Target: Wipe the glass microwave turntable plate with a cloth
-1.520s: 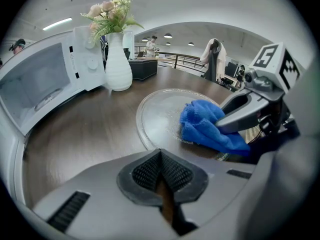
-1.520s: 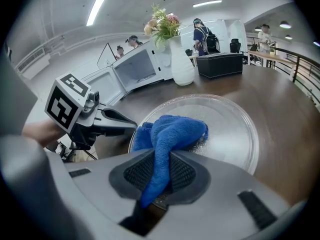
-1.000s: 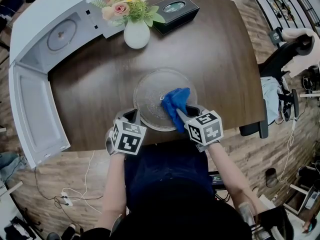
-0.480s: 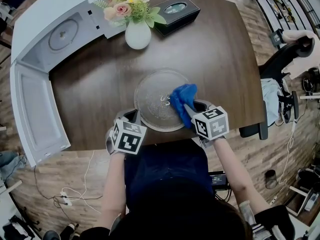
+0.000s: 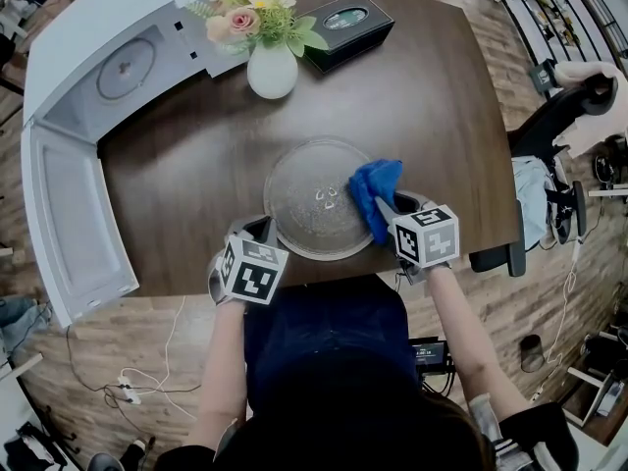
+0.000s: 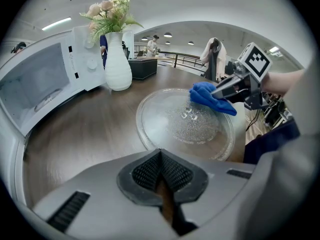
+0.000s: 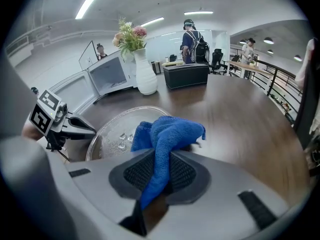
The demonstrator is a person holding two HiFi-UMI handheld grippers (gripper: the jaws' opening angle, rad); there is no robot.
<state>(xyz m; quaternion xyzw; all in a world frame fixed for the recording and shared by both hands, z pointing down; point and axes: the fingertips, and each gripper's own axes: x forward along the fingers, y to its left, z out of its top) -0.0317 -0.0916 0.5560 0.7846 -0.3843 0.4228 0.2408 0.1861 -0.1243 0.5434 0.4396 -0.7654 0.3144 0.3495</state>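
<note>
The round glass turntable plate (image 5: 316, 202) (image 6: 186, 121) (image 7: 117, 127) lies flat on the dark wooden table near its front edge. My right gripper (image 5: 385, 204) (image 7: 157, 176) is shut on a blue cloth (image 5: 374, 188) (image 7: 167, 134) (image 6: 212, 96), which rests over the plate's right rim. My left gripper (image 5: 257, 230) (image 6: 161, 176) is shut with nothing in it, just off the plate's near-left rim.
A white microwave (image 5: 103, 77) stands at the table's far left with its door (image 5: 69, 229) swung open. A white vase of flowers (image 5: 272, 67) and a black box (image 5: 345, 26) stand behind the plate. An office chair (image 5: 549, 126) is to the right of the table.
My right gripper has dragged the blue cloth to the right, from the plate's middle-right out over its right rim. The left gripper has stayed in place.
</note>
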